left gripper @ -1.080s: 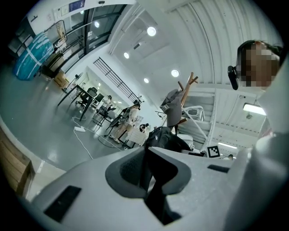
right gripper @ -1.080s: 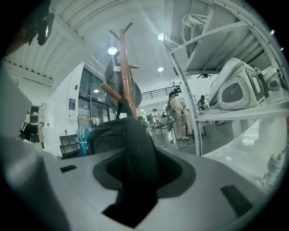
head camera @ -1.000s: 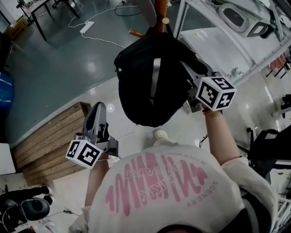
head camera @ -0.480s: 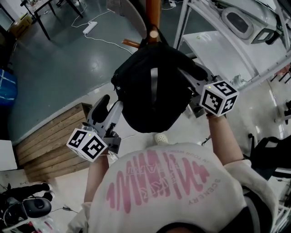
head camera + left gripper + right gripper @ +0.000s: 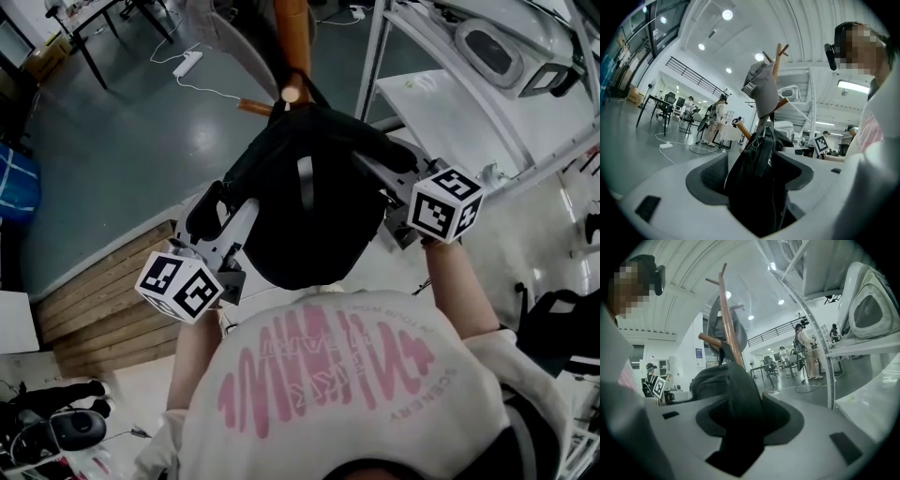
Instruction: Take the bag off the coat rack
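A black bag (image 5: 300, 216) hangs from a peg of the wooden coat rack (image 5: 292, 37). My left gripper (image 5: 230, 214) reaches level at the bag's left side. Its jaws have just been opening and now stand wide, with the bag (image 5: 759, 187) between them and a gap showing at the left pad. My right gripper (image 5: 380, 173) is shut on the bag's right side. In the right gripper view, black fabric (image 5: 736, 394) fills the gap between its jaws, and the rack's pole (image 5: 729, 329) rises just behind.
A grey garment (image 5: 761, 86) hangs higher on the rack. A low wooden platform (image 5: 103, 300) lies on the floor to the left. A white metal frame with a tabletop (image 5: 441, 103) stands close on the right. A power strip (image 5: 187, 64) and its cable lie farther off.
My left gripper has come up from beside the wooden platform to the bag's left side, and its jaws have opened around the bag. The right gripper has kept its hold.
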`<state>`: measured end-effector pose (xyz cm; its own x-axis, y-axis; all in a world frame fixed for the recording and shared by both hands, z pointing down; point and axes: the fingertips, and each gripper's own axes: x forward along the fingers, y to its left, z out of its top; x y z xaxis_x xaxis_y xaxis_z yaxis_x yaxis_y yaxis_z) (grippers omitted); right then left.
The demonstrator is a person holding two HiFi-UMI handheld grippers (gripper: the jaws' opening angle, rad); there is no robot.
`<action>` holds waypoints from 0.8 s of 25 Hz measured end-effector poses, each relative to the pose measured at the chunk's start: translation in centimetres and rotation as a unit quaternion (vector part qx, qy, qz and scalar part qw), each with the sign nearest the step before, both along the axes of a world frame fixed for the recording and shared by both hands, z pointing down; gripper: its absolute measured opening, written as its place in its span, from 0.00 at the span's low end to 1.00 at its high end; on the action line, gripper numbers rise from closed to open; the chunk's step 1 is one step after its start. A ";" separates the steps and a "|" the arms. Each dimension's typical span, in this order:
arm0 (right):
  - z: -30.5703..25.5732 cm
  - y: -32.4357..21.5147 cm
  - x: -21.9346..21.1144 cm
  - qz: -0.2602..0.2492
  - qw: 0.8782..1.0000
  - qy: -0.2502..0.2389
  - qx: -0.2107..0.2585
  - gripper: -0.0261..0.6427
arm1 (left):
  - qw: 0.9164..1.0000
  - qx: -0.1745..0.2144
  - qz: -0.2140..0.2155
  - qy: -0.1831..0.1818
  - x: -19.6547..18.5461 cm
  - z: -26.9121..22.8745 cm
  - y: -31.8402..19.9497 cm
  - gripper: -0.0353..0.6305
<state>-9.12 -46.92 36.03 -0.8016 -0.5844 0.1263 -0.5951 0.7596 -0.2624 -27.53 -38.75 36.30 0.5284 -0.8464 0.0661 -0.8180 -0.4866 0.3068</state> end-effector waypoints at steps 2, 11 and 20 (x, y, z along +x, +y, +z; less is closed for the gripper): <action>0.1 0.0 -0.1 -0.004 1.000 -0.002 -0.003 0.30 | 1.000 0.003 -0.004 -0.004 0.2 0.0 -0.8 0.49; 0.1 -0.2 -0.1 -0.009 1.000 -0.004 -0.002 0.30 | 1.000 0.012 0.015 0.009 1.5 0.5 -2.2 0.48; 0.1 0.0 -0.1 -0.006 1.000 -0.003 -0.005 0.30 | 1.000 0.015 0.019 0.009 1.4 0.5 -2.3 0.40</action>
<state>-9.25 -46.89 36.17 -0.8099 -0.5727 0.1268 -0.5835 0.7644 -0.2744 -26.17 -41.03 36.84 0.5605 -0.8275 0.0317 -0.7937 -0.5259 0.3057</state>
